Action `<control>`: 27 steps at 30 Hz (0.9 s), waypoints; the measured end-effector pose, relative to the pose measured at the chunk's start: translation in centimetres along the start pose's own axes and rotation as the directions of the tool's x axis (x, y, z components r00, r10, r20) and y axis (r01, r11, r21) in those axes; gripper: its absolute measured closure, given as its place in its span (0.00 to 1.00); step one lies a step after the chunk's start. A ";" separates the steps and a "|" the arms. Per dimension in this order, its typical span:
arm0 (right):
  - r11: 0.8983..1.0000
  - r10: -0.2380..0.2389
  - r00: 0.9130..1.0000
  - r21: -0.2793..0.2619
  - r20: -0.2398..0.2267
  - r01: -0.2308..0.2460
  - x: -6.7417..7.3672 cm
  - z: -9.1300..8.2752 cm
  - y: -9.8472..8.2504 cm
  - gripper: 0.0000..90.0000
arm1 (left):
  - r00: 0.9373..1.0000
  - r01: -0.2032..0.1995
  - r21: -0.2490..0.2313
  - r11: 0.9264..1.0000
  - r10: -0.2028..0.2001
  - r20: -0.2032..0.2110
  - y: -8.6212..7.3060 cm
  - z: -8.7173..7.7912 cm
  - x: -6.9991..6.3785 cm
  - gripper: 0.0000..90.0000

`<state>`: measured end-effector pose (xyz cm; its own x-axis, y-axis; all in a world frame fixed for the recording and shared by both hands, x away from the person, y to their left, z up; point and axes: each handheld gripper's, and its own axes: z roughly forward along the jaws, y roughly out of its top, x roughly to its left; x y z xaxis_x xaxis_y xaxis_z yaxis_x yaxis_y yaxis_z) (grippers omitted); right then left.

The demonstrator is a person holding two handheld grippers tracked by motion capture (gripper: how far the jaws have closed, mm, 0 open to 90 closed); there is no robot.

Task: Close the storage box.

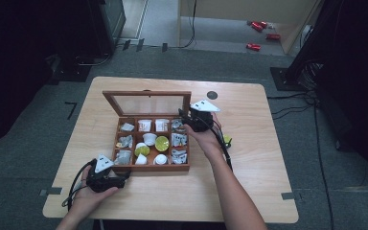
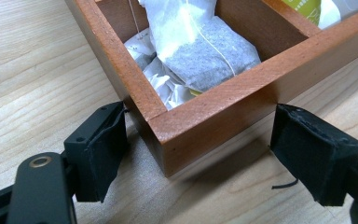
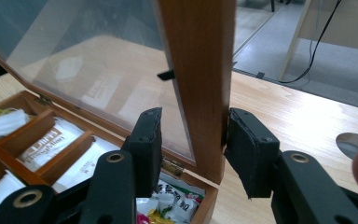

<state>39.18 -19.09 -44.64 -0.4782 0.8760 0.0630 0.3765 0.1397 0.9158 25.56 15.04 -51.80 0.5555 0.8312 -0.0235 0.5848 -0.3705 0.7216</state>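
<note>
A wooden tea box (image 1: pixel 148 143) sits in the middle of the light wooden worktop (image 1: pixel 249 191), its glass-paned lid (image 1: pixel 146 103) standing open and upright at the far side. The left gripper (image 1: pixel 106 176) rests on the worktop at the box's near left corner (image 2: pixel 168 140); its fingers (image 2: pixel 100 154) stand wide, one on each side of that corner, with gaps to the wood, so nothing is clamped. Just inside that corner lies a pile of white tea bags (image 2: pixel 200 51).

The right gripper (image 1: pixel 195 119) is at the lid's right edge. Its fingers (image 3: pixel 249 149) straddle the wooden frame (image 3: pixel 200 84) of the lid, the right one against the wood, the left one a little off the glass, so the grip looks loose.

The compartments hold sachets (image 1: pixel 178 140), white cups (image 1: pixel 149 139) and green-topped capsules (image 1: pixel 162 143). A small yellow-green thing (image 1: pixel 227 140) lies on the worktop right of the box, beside the right forearm. A dark round disc (image 1: pixel 212 95) sits near the far edge. Red objects (image 1: pixel 258 26) lie on the floor beyond.
</note>
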 end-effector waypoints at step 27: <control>0.998 0.069 0.997 -0.003 -0.042 -0.070 1.5 -3.8 1.3 0.56 | 1.000 -0.003 0.007 1.000 0.003 -0.002 -0.1 0.0 -0.1 0.20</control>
<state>35.96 -19.32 -41.82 -0.4835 0.8636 0.1428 0.4062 0.0768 0.9105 25.45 14.99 -51.81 0.5559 0.8310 -0.0202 0.5874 -0.3755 0.7169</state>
